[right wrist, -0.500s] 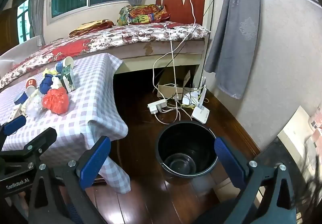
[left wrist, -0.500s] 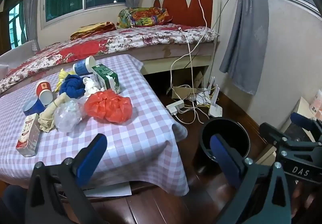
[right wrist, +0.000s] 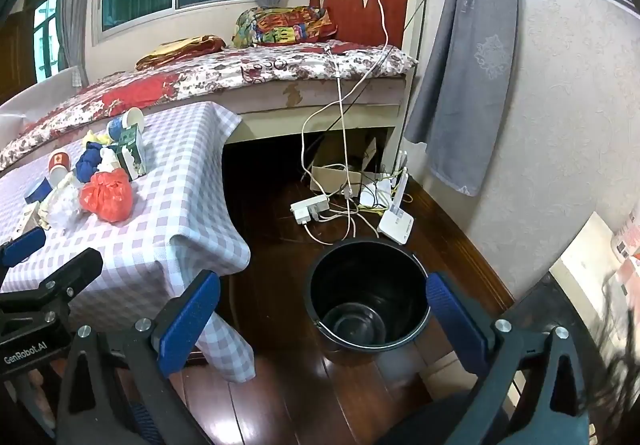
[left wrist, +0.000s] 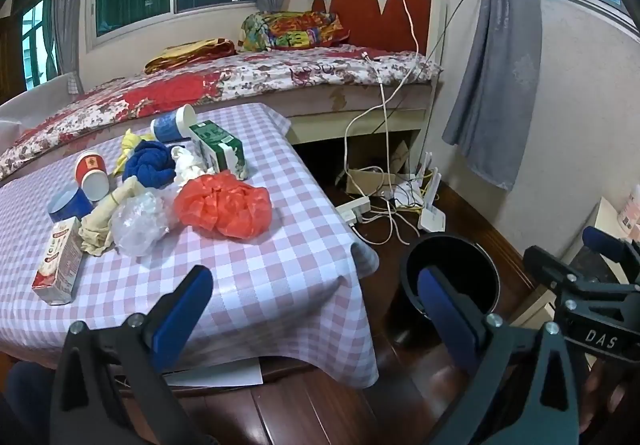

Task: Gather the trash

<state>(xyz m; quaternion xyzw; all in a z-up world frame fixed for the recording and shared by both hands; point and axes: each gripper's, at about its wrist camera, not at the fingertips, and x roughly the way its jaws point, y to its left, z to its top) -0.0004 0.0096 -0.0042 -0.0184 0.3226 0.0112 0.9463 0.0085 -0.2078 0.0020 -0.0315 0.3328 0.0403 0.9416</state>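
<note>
Trash lies on the checked table: a crumpled red plastic bag, a clear plastic bag, a green carton, a red-white carton, paper cups, a blue cloth. A black bucket stands on the floor right of the table; it also shows in the left wrist view. My left gripper is open and empty, in front of the table's near edge. My right gripper is open and empty, above the bucket's near side.
A bed with a red headboard stands behind the table. A power strip, cables and a white router lie on the wooden floor beyond the bucket. A wall and grey curtain are at the right.
Both views have shifted only slightly; the left gripper is a little nearer the table. Nothing has been taken hold of.
</note>
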